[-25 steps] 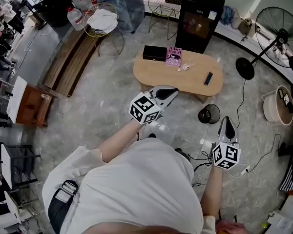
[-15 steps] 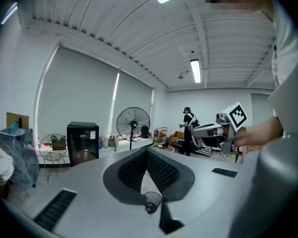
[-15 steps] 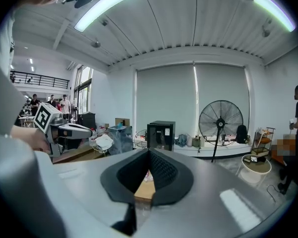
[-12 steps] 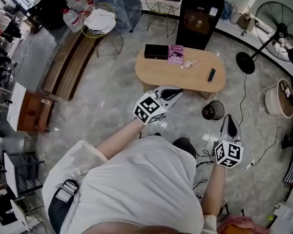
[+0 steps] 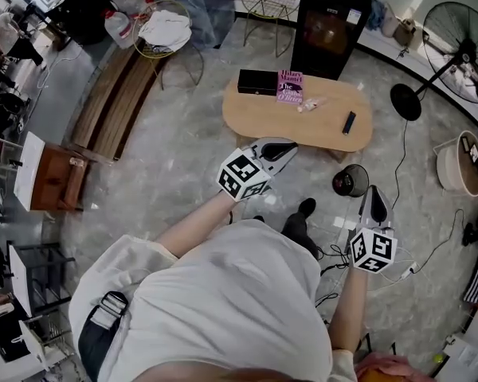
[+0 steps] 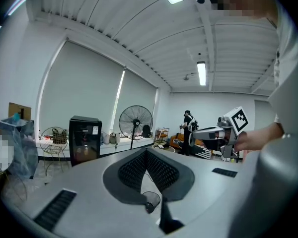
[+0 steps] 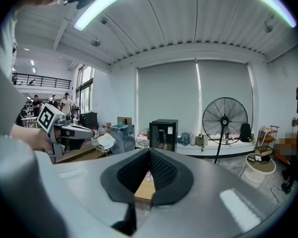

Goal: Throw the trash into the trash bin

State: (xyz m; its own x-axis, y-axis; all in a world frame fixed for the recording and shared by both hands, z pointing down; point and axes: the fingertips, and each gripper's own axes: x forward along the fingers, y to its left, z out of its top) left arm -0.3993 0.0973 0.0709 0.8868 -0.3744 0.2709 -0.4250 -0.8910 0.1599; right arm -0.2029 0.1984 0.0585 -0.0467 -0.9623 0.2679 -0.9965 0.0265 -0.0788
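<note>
Both grippers are being held out in front of the person, above the floor, and nothing is being carried in either one. The jaws of the left gripper (image 5: 289, 147) are being kept together with nothing between them. The jaws of the right gripper (image 5: 374, 191) are being kept together in the same way, as the right gripper view is showing.

The trash, a small pale wrapper (image 5: 311, 103), is lying on the oval wooden worktop (image 5: 263, 122), between the pink book (image 5: 290, 87) and the black remote (image 5: 348, 122). It is placed ahead of both grippers, past the near edge of the worktop. Its long axis seems to be running along the length of the worktop, but the wrapper is too small for this to be judged firmly.

The left gripper is being pointed toward the worktop and is judged to be the nearer one to the wrapper. The black mesh trash bin (image 5: 350, 181) is standing on the floor just beside the near edge of the worktop, between it and the right gripper. The pick is not yet begun, and the jaws will probably need to be opened first.
</note>
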